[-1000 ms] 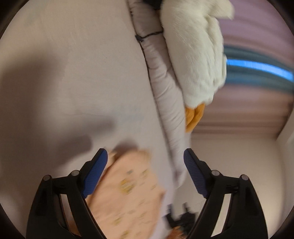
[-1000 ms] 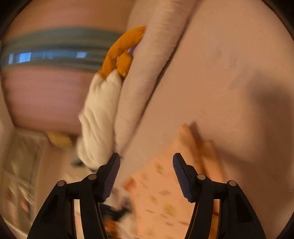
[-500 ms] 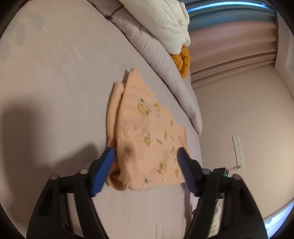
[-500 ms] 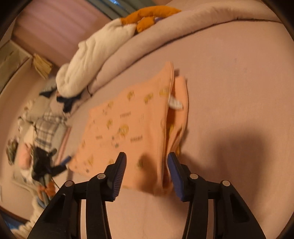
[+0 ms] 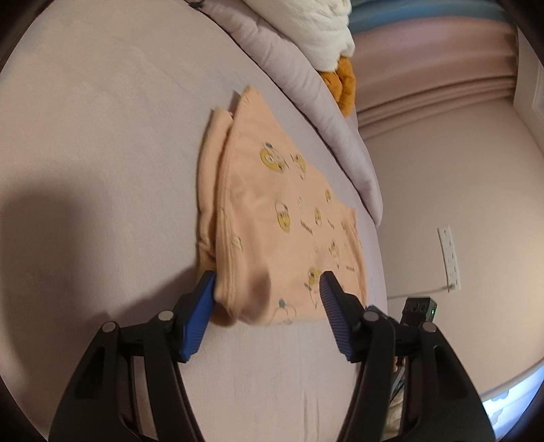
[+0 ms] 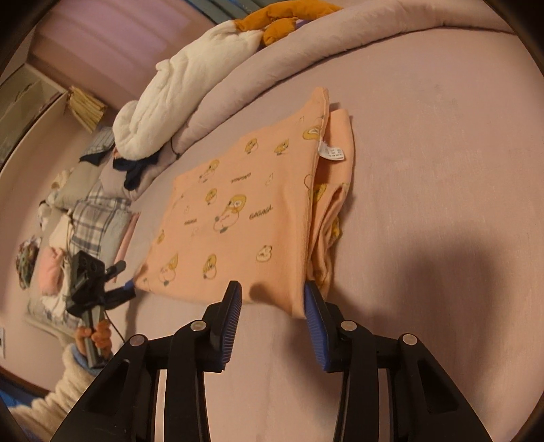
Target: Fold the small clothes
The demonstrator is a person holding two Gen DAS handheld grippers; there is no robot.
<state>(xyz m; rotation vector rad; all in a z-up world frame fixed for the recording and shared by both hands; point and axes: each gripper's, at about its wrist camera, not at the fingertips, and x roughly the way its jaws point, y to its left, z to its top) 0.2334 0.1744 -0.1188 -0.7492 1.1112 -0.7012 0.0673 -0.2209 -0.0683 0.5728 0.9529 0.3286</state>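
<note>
Left wrist view: left gripper [image 5: 268,284] spread open, blue pads either side of the near corner of the shirt [image 5: 272,210]. Peach, with yellow duck prints, lying folded flat on the bed [image 5: 102,136], a narrower layer sticking out along its left edge. Beyond it a rolled quilt [image 5: 306,85], with a white plush [image 5: 323,20] on top. Wall socket [image 5: 448,255] at right.

Right wrist view: right gripper [image 6: 273,292] open too, pads flanking the near corner of the shirt [image 6: 238,210], right pad against the folded edge. White label [image 6: 331,151] showing at the far fold. Left gripper [image 6: 127,285] at the shirt's left corner, held in a hand [image 6: 95,336]; grip there unclear. Quilt [image 6: 306,44] and plush [image 6: 183,88] behind; clothes pile [image 6: 88,210] at left.
</note>
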